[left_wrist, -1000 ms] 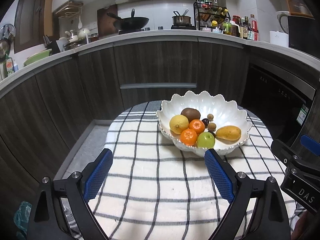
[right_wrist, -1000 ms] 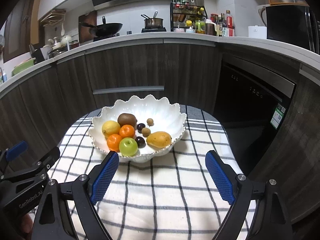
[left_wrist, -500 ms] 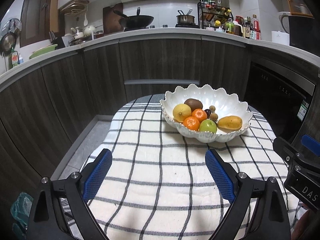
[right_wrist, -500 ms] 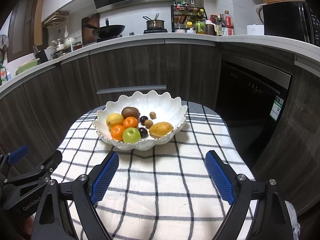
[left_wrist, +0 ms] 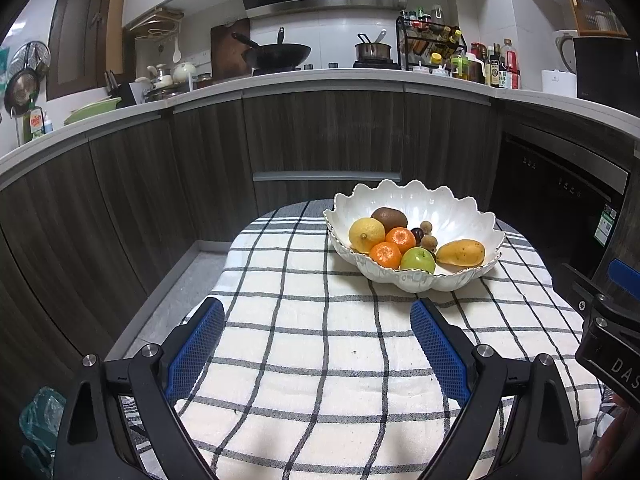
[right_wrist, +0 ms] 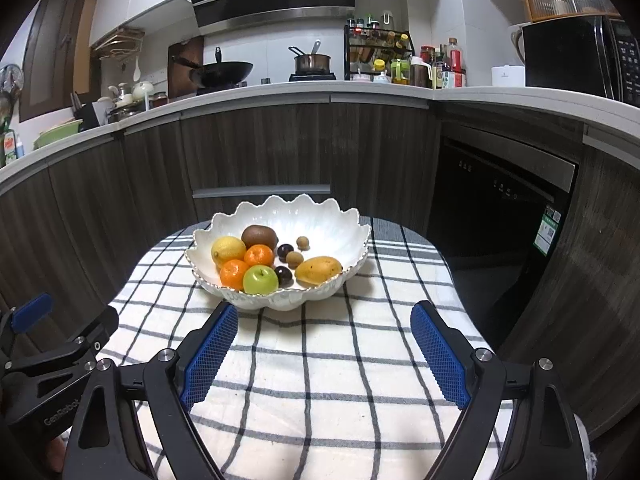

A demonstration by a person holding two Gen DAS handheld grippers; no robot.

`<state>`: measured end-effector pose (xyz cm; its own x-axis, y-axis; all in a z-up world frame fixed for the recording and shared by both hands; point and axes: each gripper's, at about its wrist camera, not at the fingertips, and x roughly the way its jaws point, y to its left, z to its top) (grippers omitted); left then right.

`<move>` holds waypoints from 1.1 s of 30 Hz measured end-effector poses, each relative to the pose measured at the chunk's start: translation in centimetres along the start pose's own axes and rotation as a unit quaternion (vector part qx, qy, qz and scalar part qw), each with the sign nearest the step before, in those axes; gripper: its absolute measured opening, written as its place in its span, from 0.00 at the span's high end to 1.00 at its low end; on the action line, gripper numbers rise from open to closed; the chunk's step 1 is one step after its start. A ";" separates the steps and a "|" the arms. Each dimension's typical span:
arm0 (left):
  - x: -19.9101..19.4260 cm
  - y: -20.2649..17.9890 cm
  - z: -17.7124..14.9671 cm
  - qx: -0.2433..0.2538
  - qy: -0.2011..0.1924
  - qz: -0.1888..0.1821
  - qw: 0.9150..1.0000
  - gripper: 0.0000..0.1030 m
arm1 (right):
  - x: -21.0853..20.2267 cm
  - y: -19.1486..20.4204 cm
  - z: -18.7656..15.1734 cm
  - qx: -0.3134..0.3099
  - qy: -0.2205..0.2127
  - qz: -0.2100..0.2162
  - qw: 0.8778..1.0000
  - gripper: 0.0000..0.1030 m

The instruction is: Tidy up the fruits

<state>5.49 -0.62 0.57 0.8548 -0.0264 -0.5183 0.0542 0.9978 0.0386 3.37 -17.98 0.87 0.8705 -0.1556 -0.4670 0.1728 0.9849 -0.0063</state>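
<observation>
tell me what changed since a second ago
Both views pulled back and tipped up a little: the bowl sits higher and smaller in each. Nothing was gripped or released. The left gripper and right gripper stayed open and empty, and the fruit stayed in place in the bowl.

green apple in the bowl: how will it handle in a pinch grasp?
The green apple looks round and glossy, so it may slip or rotate between flat pads. It's probably firm enough to squeeze. It sits at the bowl rim against an orange and a dark plum; lifting it could let those roll.
</observation>
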 end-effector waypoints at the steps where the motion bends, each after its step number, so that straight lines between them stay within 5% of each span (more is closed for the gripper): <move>1: -0.1 0.0 0.0 0.000 -0.001 0.000 1.000 0.08 | 0.0 0.0 0.0 -0.001 -0.001 0.000 1.000 0.14; 33: -0.4 0.2 0.2 -0.002 -0.006 0.004 1.000 0.08 | -0.1 0.1 0.0 0.001 0.000 0.001 1.000 0.13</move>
<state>5.23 -0.44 0.98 0.8611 -0.0196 -0.5081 0.0460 0.9982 0.0395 3.28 -17.91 0.95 0.8705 -0.1545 -0.4674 0.1723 0.9850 -0.0047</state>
